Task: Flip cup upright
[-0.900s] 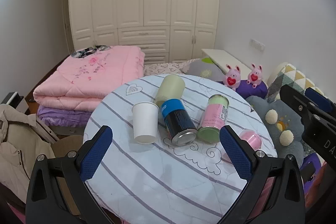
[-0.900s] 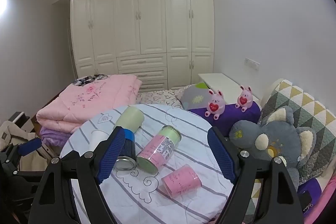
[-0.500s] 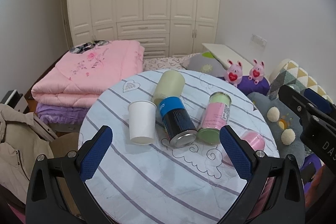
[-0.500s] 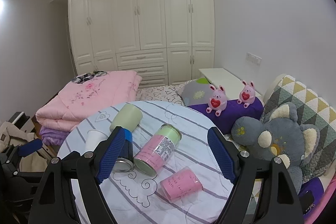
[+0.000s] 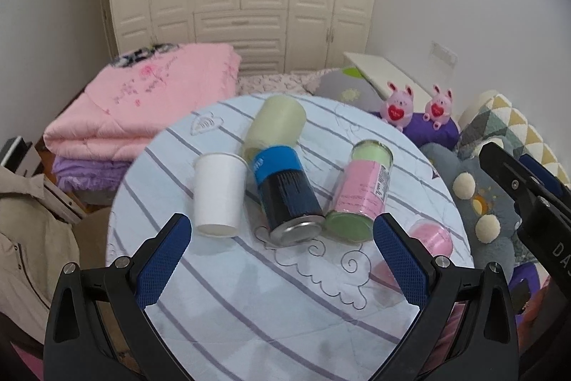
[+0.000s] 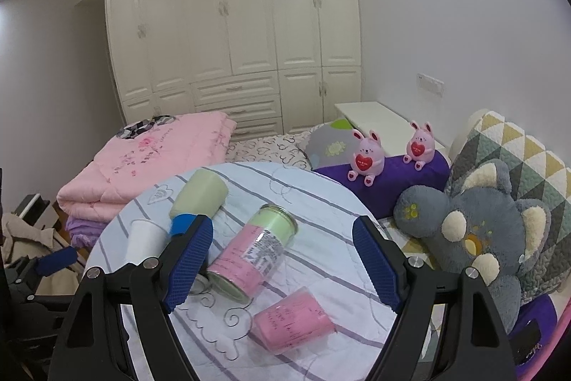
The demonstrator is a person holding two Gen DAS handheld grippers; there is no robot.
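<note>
I hold both grippers spread empty; the white cup (image 5: 218, 193), probably mouth-down left of the blue can (image 5: 285, 193), sits nearer my left gripper (image 5: 282, 259).

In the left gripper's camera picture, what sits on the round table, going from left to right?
White paper cup → blue and black can → pink and green jar → pink cup. All four lie tipped over on the table.

white cup (image 5: 218, 193), pink cup (image 6: 293, 324), purple-striped pale tablecloth (image 5: 249, 302), blue-black can (image 5: 285, 191)
</note>
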